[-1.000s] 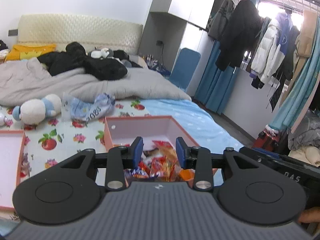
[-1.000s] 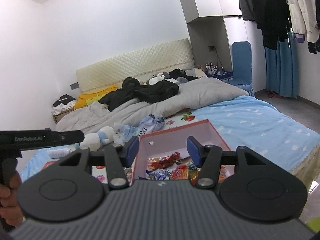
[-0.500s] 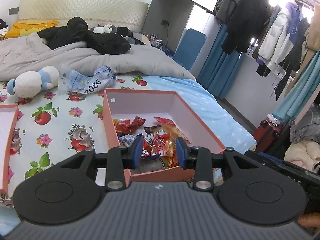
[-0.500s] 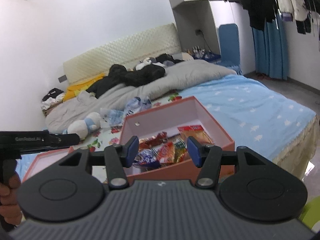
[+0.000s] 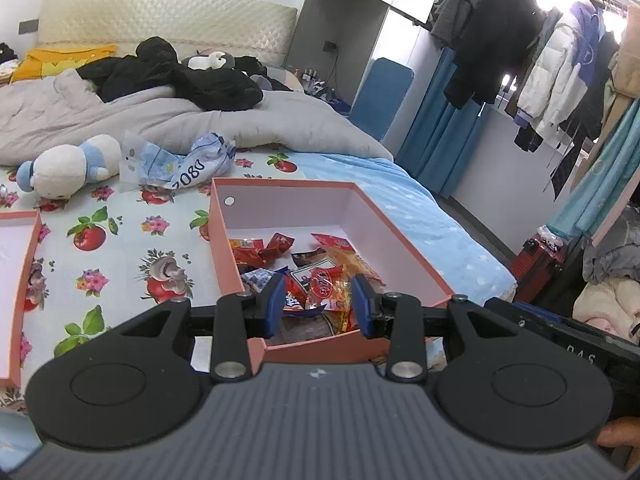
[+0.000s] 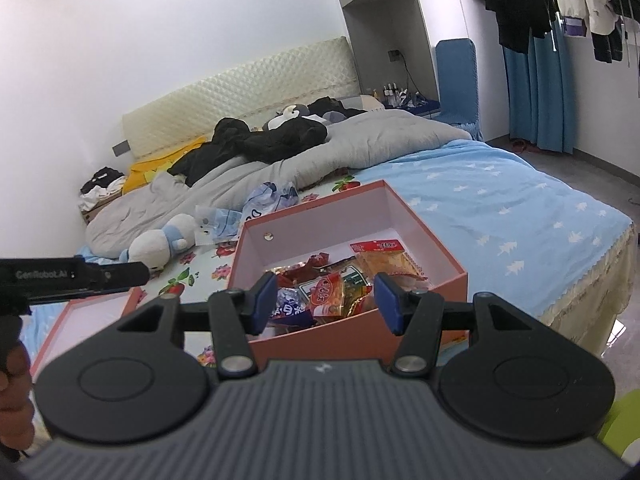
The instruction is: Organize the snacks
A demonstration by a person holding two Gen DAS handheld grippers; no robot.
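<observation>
A pink cardboard box (image 5: 224, 252) sits on the bed near its foot, with several wrapped snacks (image 5: 316, 276) piled in its near half. It also shows in the right wrist view (image 6: 436, 240), snacks (image 6: 332, 288) inside. My left gripper (image 5: 318, 304) is open and empty, just above the box's near edge. My right gripper (image 6: 326, 302) is open and empty, over the near wall of the box. The left gripper's body (image 6: 72, 276) shows at the left of the right wrist view.
The box's pink lid (image 5: 24, 268) lies to the left on the flowered sheet. A white and blue plush toy (image 5: 68, 168) and a crumpled plastic bag (image 5: 180, 160) lie beyond the box. A grey duvet (image 5: 120, 120) with black clothes covers the far bed. The bed's edge (image 6: 580, 292) drops at right.
Both grippers have tilted down and come closer to the box, so its snacks now show between the fingers. Both stayed open.
</observation>
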